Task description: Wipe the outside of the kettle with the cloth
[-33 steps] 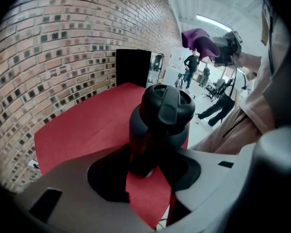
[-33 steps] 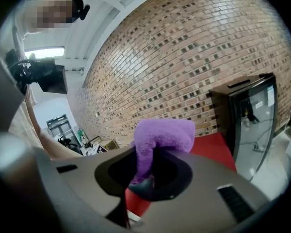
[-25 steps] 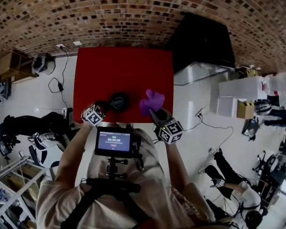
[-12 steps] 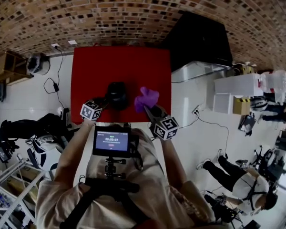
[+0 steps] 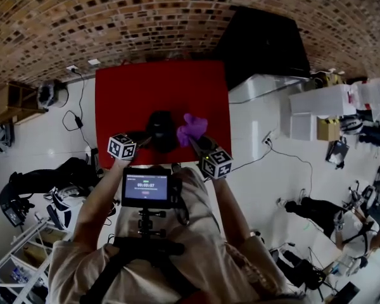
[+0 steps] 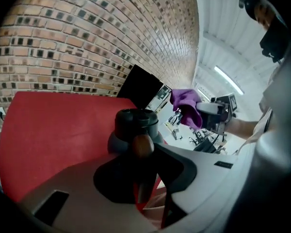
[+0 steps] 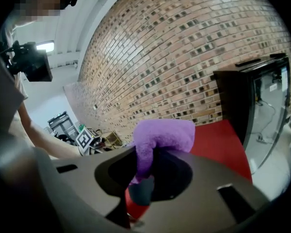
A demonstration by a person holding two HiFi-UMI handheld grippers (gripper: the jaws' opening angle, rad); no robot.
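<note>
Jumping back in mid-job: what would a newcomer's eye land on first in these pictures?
The bright red table in front of the brick wall, with the black kettle near its front edge. Next comes the purple cloth bunched in the right gripper, just right of the kettle in the head view. The left gripper is shut on the kettle's handle.

Purple cloth [image 5: 191, 128], black kettle [image 5: 160, 130], red table [image 5: 126, 100], brown brick wall [image 5: 114, 18]
</note>
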